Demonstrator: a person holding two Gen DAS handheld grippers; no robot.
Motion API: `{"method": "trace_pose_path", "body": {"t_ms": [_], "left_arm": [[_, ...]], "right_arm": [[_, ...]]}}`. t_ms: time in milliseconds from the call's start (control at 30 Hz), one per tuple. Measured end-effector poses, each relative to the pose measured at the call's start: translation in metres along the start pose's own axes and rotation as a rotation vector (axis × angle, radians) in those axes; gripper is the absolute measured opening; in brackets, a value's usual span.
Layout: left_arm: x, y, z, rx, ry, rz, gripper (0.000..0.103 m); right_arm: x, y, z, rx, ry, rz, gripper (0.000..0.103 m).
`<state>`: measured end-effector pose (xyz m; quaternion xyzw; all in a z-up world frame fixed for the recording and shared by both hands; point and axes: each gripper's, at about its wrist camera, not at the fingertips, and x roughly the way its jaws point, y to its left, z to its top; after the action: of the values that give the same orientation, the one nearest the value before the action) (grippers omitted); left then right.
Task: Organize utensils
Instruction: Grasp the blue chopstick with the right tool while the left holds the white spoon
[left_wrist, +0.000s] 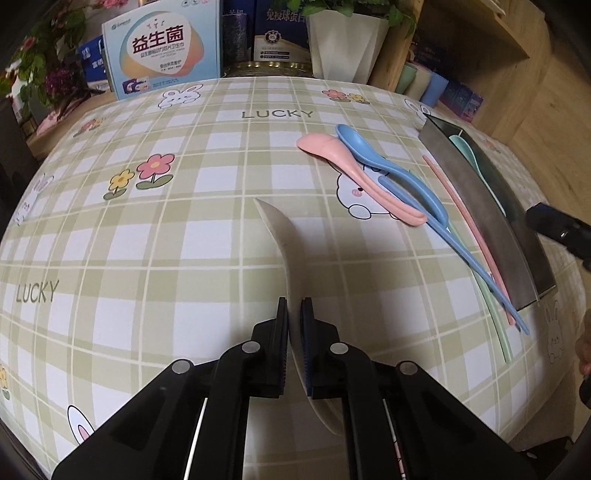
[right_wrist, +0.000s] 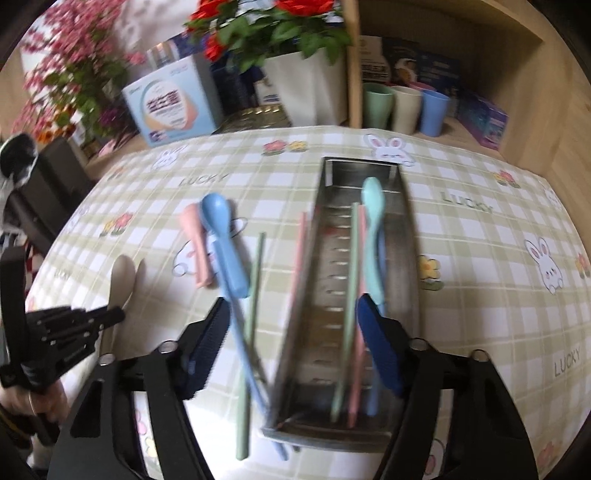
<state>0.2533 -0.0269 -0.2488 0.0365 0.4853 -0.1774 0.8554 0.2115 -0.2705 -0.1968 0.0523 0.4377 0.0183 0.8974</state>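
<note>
L tool (left_wrist: 293, 317) grips spoon (left_wrist: 280, 236).

Checked rabbit tablecloth (left_wrist: 155, 236) carries a steel tray (right_wrist: 404, 236), pink spoon (left_wrist: 354, 177) and blue spoon (left_wrist: 391, 170) side by side, loose chopsticks (left_wrist: 476, 254) beside the tray.

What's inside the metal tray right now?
The metal tray holds a teal spoon, a green chopstick and a pink chopstick. The right gripper's pad covers part of the spoon's handle; anything lying beneath them can't be seen.
</note>
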Motion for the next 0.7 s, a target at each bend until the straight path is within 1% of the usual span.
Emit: {"method": "trace_pose_path", "body": {"t_ms": [67, 100, 133, 200, 300, 433, 600, 700], "left_arm": [[-0.001, 0.004, -0.002, 0.002, -0.007, -0.008, 0.007], [-0.002, 0.007, -0.004, 0.006, -0.015, -0.019, 0.007], [-0.002, 0.007, -0.005, 0.008, -0.022, -0.026, 0.007], [-0.003, 0.010, -0.007, 0.005, -0.034, -0.036, 0.007], [-0.004, 0.011, -0.008, -0.004, -0.042, -0.046, 0.007], [-0.004, 0.013, -0.010, -0.016, -0.060, -0.062, 0.007], [-0.004, 0.016, -0.013, -0.033, -0.073, -0.079, 0.007], [-0.004, 0.018, -0.014, -0.038, -0.084, -0.088, 0.007]], "right_arm": [[0.004, 0.011, -0.001, -0.031, 0.019, 0.010, 0.052], [0.007, 0.017, -0.001, -0.051, 0.033, 0.014, 0.045], [0.009, 0.022, -0.002, -0.065, 0.042, 0.018, 0.041], [0.015, 0.034, -0.004, -0.099, 0.066, 0.029, 0.035], [0.024, 0.049, -0.006, -0.138, 0.101, 0.043, 0.033], [0.035, 0.060, -0.005, -0.154, 0.135, 0.044, 0.032], [0.050, 0.058, -0.002, -0.139, 0.179, 0.017, 0.031], [0.057, 0.056, -0.003, -0.115, 0.194, -0.001, 0.028]]}}
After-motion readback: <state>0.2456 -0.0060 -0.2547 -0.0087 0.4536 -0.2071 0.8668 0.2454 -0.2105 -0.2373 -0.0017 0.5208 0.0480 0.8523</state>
